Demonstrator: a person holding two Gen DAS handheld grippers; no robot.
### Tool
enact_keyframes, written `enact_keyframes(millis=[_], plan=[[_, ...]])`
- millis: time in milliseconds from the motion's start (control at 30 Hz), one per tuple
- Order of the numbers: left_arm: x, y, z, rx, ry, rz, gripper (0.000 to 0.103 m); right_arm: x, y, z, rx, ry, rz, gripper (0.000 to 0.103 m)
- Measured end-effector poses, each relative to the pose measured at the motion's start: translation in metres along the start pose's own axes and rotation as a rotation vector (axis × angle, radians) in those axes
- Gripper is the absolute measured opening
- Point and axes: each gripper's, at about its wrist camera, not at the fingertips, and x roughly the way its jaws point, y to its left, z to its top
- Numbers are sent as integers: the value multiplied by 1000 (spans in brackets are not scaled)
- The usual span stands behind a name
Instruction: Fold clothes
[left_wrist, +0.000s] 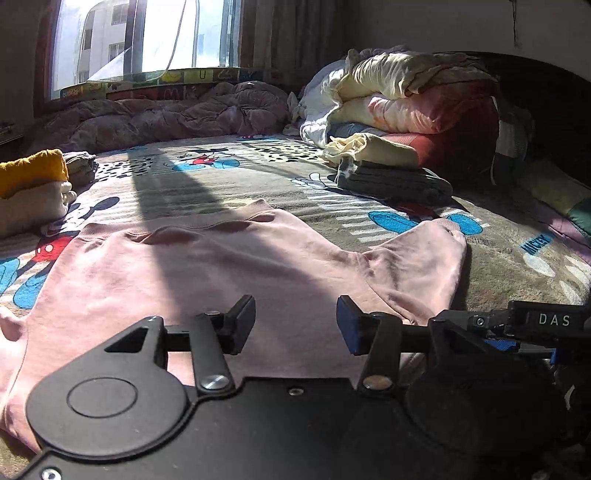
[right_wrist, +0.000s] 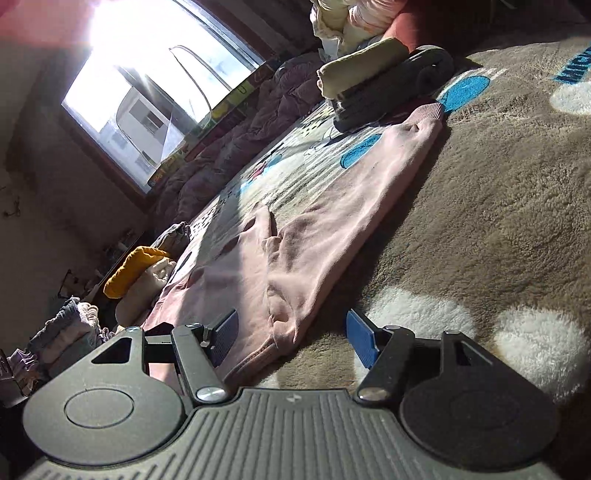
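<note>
Currently pink sweatshirt (left_wrist: 207, 273) lies flat on cartoon-print blanket (left_wrist: 369, 173), one sleeve folded across. Left gripper (left_wrist: 295, 325) jaws apart above it, nothing between. Right gripper (right_wrist: 291, 332) jaws apart, straddling its hem edge unclamped.

Matt pink cotton-like sweatshirt (left_wrist: 229, 273) on shaggy, fleecy cartoon-print blanket (right_wrist: 498, 206)

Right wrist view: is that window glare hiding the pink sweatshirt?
Right wrist view: the window is blown out upper left, but the pink sweatshirt stays readable. Left wrist view: a broad shadow crosses its middle, the sleeve sunlit; edges bend from fisheye.
</note>
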Motion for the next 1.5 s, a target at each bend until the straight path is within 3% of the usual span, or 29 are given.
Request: enact_keyframes(millis=[67,133,267,333,567,733,933,1100,1233,1500], plan=[[-4,1,2,2,-11,4,47,3,5,0,-5,9,-7,67],[-5,5,4,2,-19,5,47,7,7,2,16,12,8,78],[-11,7,5,15,-29,11,47,19,6,6,76,-7,27,77],[-13,8,7,17,-34,14,47,24,5,8,103,-11,27,65],[-19,18,16,9,-52,17,47,25,15,-8,178,46,75,54],[-15,15,23,9,-30,-1,47,36,-3,-1,260,13,66,24],[9,-7,52,47,46,-76,47,41,16,-4,88,-21,26,24],[44,-63,93,259,150,-207,52,39,20,-11,8,-65,6,23],[78,-127,111,475,236,-254,55,34,20,-19,-11,-104,-4,23],[147,-230,106,682,365,-254,58,37,22,-21,-30,-132,0,23]])
